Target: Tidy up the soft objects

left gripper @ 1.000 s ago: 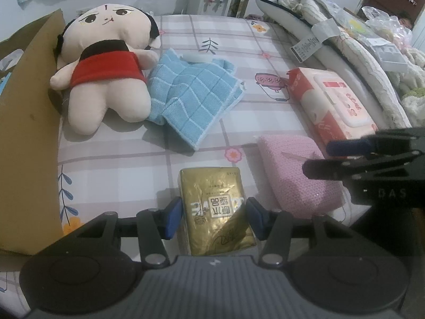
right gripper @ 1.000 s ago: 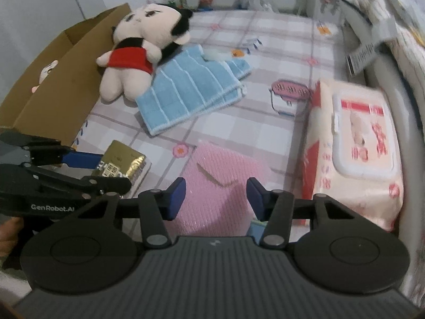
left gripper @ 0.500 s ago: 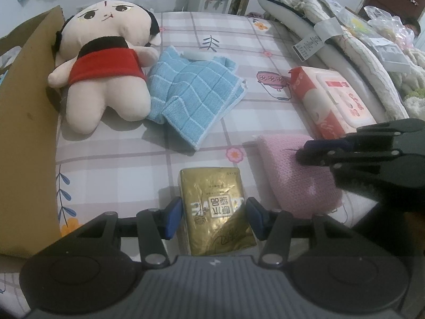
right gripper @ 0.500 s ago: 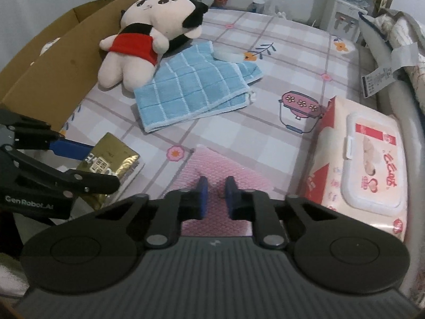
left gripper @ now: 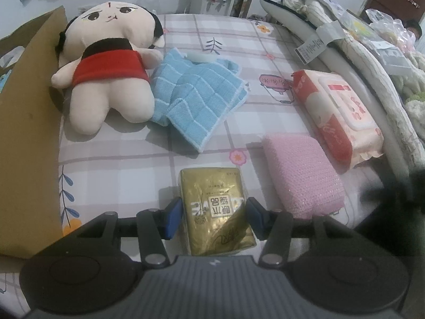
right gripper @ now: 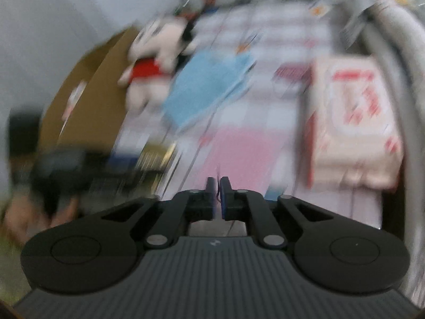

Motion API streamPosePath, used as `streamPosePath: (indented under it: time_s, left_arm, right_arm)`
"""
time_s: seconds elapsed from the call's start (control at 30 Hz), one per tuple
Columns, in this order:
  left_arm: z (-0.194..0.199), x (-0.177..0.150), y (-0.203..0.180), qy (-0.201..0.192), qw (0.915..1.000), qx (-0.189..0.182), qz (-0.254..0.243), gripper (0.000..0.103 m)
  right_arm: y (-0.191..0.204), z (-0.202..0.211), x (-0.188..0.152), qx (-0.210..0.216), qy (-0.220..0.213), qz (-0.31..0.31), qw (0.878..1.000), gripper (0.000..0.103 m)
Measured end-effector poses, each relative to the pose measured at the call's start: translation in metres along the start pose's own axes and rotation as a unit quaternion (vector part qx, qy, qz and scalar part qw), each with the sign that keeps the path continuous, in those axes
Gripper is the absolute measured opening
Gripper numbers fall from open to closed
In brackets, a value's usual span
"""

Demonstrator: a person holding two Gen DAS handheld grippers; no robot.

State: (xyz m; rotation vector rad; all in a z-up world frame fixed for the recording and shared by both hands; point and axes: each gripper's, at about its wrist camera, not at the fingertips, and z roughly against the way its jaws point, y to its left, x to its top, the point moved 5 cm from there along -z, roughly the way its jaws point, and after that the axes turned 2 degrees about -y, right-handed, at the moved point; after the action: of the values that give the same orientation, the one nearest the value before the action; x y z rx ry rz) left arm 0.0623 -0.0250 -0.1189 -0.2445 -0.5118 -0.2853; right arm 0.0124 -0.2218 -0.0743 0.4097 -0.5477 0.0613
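Left wrist view first: the left tongs (left gripper: pixel 214 218) sit low on the bed (left gripper: pixel 119 170), straddling the gold tissue pack (left gripper: pixel 212 186) at the near edge. Both blue pads look pressed against its sides, so I'd call that clamped, though the pack is flat on the sheet and not lifted yet. Just right of it lies the pink knitted pad (left gripper: pixel 300 175), flat and untouched, with the wet wipes pack (left gripper: pixel 337 111) beyond it. Farther off, left of centre, the plush doll (left gripper: pixel 109 71) leans on the cardboard box (left gripper: pixel 26 133), and the blue towel (left gripper: pixel 196 101) lies beside it. The right wrist view is a smeary mess. The right tongs (right gripper: pixel 217 186) are only a thin slit apart and have just been opening. I can't make out anything caught between them, and the pink pad is out in front of the tips. My read is that the left side is mid-pickup on the tissues while the right fumbled the pad. Next, I'd lift the pack straight up and swing it left into the box, and the right needs a wider, deeper bite on that squishy pad.
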Motion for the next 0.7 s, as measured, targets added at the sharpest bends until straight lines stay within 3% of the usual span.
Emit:
streamPosePath:
  time_s: [0.03,0.1,0.13,0.27,0.4,0.7]
  left_arm:
    - [0.001,0.001,0.0,-0.002,1.0,0.0,0.0,0.054]
    - [0.002,0.001,0.0,-0.004,1.0,0.0,-0.001,0.054]
    - [0.002,0.001,0.0,-0.005,1.0,0.0,-0.002,0.054]
    - [0.003,0.001,0.0,-0.006,1.0,0.001,-0.002,0.054]
    - [0.005,0.0,0.0,-0.009,1.0,0.0,0.0,0.054]
    - [0.009,-0.001,0.001,-0.012,0.9999,-0.001,0.001,0.053]
  right_arm:
    - [0.008,0.001,-0.011,0.013,0.027,0.014,0.999,0.064]
    - [0.022,0.0,-0.031,0.025,0.075,0.038,0.996,0.086]
    - [0.031,0.002,-0.041,0.022,0.086,0.063,0.994,0.089]
    - [0.05,0.011,-0.056,0.002,0.091,0.121,0.988,0.09]
    - [0.046,0.015,-0.055,0.019,0.095,0.09,0.991,0.09]
    - [0.013,-0.019,-0.001,-0.05,0.012,0.014,0.999,0.091]
